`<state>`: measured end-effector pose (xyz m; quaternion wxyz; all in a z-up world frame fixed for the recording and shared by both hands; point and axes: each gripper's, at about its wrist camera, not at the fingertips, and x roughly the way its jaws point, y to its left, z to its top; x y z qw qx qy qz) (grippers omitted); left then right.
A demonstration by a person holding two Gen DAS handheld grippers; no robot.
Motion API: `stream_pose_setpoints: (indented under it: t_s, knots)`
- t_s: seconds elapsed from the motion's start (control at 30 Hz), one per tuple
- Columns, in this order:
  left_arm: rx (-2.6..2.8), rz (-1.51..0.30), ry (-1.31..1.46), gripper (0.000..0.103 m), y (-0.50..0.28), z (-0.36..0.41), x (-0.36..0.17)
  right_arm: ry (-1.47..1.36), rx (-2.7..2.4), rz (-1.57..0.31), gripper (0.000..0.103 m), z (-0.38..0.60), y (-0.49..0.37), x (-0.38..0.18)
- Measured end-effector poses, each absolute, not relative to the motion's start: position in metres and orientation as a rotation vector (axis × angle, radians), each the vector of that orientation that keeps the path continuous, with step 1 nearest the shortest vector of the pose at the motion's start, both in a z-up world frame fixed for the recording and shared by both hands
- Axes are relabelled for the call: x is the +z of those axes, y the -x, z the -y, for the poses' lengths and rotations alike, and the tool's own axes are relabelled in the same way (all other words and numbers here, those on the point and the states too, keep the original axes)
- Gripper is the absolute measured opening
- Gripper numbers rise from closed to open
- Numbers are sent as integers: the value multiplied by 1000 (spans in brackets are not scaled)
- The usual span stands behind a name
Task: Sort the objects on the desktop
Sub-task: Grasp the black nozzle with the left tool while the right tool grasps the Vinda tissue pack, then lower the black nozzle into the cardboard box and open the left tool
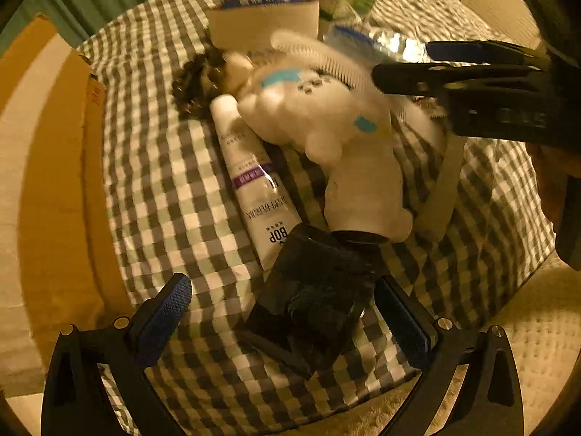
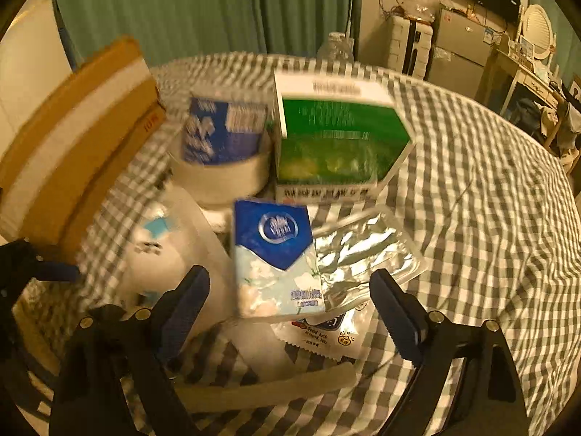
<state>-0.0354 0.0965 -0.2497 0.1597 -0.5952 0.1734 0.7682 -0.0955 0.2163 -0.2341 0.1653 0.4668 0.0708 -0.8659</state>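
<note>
Right now both grippers hang over the checked cloth (image 2: 472, 181), jaws apart, nothing gripped. Left gripper (image 1: 287, 312) straddles a black box (image 1: 308, 298) near the cloth's front edge, w/ white tube (image 1: 250, 181) & plush toy (image 1: 326, 116) just behind. Right gripper (image 2: 290, 305) frames a blue tissue pack (image 2: 276, 258); pads not touching it.

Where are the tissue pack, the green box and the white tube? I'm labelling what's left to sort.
tissue pack (image 2: 277, 258), right wrist view, middle of its front.
green box (image 2: 341, 138), right wrist view, green face.
white tube (image 1: 254, 181), left wrist view, mid-body.
</note>
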Motion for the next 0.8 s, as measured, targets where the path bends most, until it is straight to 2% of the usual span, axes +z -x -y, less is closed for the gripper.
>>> stream_pose_setpoints:
  t_s: [0.07, 0.1, 0.17, 0.23, 0.27, 0.53, 0.8]
  knots:
    - [2185, -483, 1701, 85, 35, -96, -252, -1332, -2458, -161, 83, -218, 98, -242]
    - [2179, -472, 1700, 81, 34, -96, -252, -1330, -2454, -116, 83, -221, 100, -243]
    - [2163, -446, 1698, 57, 33, -95, -252, -1329, -2443, -75, 76, -223, 102, -242]
    - [2154, -426, 1691, 56, 31, -94, -250, -1323, -2425, -47, 56, -223, 103, -242]
    - [2155, -422, 1684, 56, 30, -94, -248, -1327, -2410, -30, 52, -223, 103, -242]
    - [2221, -365, 1589, 53, 19, -87, -220, -1332, -2446, -92, 50, -222, 96, -232]
    - [2286, -330, 1498, 49, 23, -83, -196, -1211, -2531, -174, 50, -218, 81, -188]
